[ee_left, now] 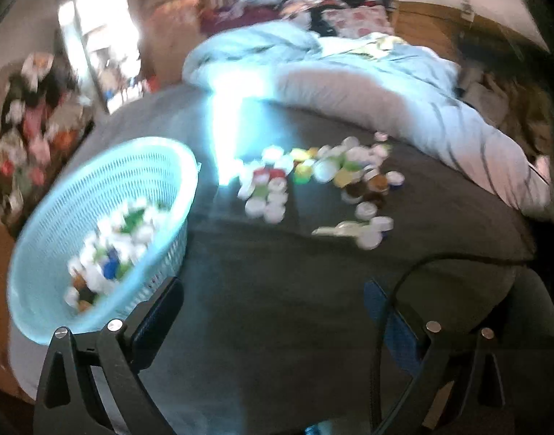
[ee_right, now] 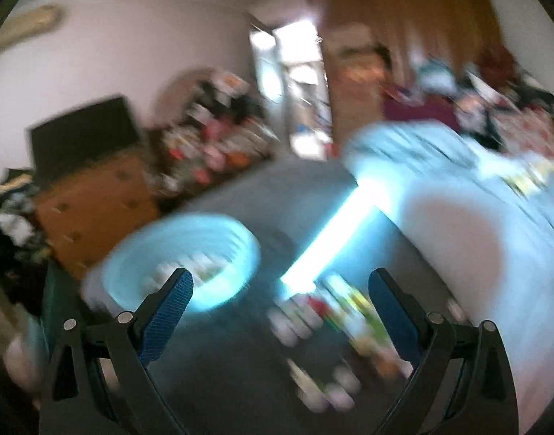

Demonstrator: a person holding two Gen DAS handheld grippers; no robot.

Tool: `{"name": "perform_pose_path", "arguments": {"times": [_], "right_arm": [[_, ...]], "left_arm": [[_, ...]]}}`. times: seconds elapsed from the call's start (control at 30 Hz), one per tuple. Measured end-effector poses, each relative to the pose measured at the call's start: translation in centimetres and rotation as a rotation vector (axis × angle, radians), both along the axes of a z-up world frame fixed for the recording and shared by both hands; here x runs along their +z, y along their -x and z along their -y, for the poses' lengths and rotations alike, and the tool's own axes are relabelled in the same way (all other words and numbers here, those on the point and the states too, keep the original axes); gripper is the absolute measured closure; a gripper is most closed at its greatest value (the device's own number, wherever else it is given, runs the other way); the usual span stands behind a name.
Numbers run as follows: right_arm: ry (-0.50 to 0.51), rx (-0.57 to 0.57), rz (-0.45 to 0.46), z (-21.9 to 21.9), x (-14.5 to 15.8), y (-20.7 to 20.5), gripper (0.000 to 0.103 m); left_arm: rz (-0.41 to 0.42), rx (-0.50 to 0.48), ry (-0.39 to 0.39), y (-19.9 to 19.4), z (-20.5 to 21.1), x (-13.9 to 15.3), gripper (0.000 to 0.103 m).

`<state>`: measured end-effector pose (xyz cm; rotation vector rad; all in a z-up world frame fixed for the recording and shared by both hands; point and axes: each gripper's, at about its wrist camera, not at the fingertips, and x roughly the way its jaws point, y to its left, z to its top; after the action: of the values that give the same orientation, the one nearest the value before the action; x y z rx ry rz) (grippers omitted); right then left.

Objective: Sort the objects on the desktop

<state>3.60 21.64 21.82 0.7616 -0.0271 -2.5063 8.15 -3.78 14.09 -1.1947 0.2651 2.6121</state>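
A light blue mesh basket [ee_left: 52, 224] tilts on the dark grey bed cover at the left, with several caps inside it. A loose pile of bottle caps [ee_left: 313, 181], white, yellow, red and brown, lies on the cover ahead. My left gripper [ee_left: 273, 290] hovers open and empty, its left finger by the basket's near wall. The right wrist view is heavily blurred. There my right gripper [ee_right: 280, 282] is open and empty above the cover, with the basket [ee_right: 132, 264] ahead left and the caps [ee_right: 335, 326] between and below its fingers.
A rumpled light blue duvet [ee_left: 367, 83] lies behind the caps. A black cable [ee_left: 385, 319] loops near my left gripper's right finger. A wooden dresser [ee_right: 92, 210] and cluttered shelves [ee_right: 211, 137] stand beyond the bed's left side. A bright light streak [ee_right: 335, 232] crosses the cover.
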Motion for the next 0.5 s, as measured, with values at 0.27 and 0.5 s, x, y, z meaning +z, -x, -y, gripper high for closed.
{"name": "perform_pose_path", "arguments": {"times": [0.27,0.5], "right_arm": [[0.006,-0.118,0.320,-7.5,-11.4,-2.6,0.009],[0.021,-0.135,0.284,-9.7,-11.1,-1.0,0.009]], "left_arm": [[0.144,-0.201,-0.037,3.5,-7.7,-6.7,0.003],[0.321,-0.552,-0.113,1.2,-12.6,-8.7,0.010]]}}
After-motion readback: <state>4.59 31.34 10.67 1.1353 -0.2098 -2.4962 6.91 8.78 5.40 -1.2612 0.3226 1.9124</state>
